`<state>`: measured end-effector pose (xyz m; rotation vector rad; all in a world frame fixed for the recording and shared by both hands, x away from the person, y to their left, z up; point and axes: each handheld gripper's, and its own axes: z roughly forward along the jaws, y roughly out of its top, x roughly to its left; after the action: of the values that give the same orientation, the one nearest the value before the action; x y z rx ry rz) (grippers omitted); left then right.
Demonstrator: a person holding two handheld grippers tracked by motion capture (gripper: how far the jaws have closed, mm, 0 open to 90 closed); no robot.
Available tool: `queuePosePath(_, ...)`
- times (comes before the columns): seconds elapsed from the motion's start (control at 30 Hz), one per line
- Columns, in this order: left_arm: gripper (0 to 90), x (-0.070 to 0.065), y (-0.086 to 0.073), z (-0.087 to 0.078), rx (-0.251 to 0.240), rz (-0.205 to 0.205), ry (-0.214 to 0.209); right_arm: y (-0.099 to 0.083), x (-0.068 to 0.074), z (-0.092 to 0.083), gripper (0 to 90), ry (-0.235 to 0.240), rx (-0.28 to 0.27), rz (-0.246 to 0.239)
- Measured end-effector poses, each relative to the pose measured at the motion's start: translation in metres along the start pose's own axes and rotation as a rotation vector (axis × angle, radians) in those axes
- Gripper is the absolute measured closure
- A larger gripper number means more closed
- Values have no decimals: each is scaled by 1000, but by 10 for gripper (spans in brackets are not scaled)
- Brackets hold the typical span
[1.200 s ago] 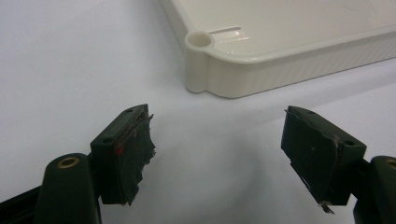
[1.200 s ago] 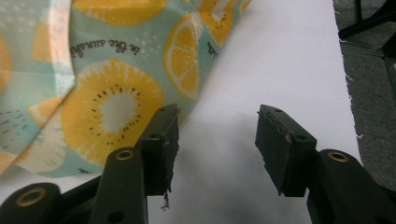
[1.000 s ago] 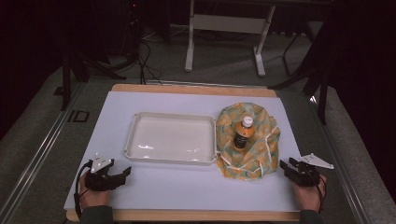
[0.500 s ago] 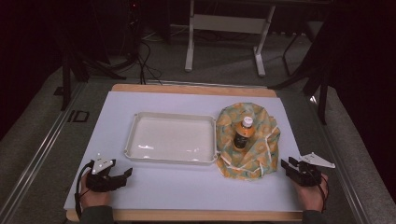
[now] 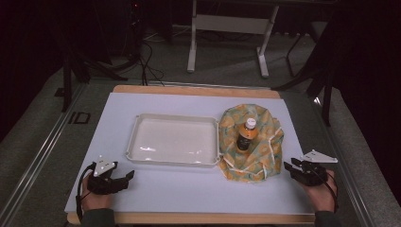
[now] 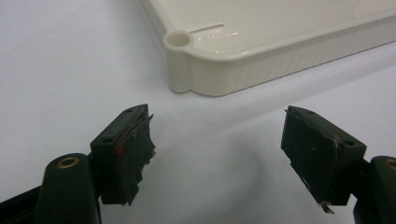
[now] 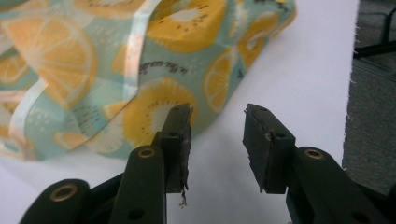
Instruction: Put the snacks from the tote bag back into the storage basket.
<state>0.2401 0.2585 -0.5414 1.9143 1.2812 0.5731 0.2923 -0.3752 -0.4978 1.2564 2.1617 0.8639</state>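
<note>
A cream plastic tray (image 5: 174, 162) lies in the middle of the white mat, with nothing in it. To its right a cloth (image 5: 267, 153) printed with orange slices is bunched around an upright bottle (image 5: 246, 135) with a white cap and orange label. My left gripper (image 5: 126, 178) rests near the front left, open. Its jaws stand wide apart, facing the tray's near corner (image 6: 180, 56), with bare mat under the left gripper (image 6: 217, 140). My right gripper (image 5: 289, 168) sits at the front right, open and holding nothing. In its own view the right gripper (image 7: 217, 126) is just short of the cloth's edge (image 7: 154, 107).
The white mat (image 5: 189, 194) covers a wooden table whose right edge (image 7: 352, 93) runs close beside my right gripper. Grey floor, a metal rail along the left, cables and a white stand's legs (image 5: 227, 42) lie beyond the table.
</note>
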Motion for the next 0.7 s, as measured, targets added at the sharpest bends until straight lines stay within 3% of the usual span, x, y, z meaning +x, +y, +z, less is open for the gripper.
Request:
queuePosePath(0.37, 247, 0, 0, 0, 0, -2, -5, 18, 5, 1, 614, 45, 58, -88)
queuePosePath(0.7, 247, 0, 0, 0, 2, 6, -17, 42, 8, -4, 640, 84, 116, -208)
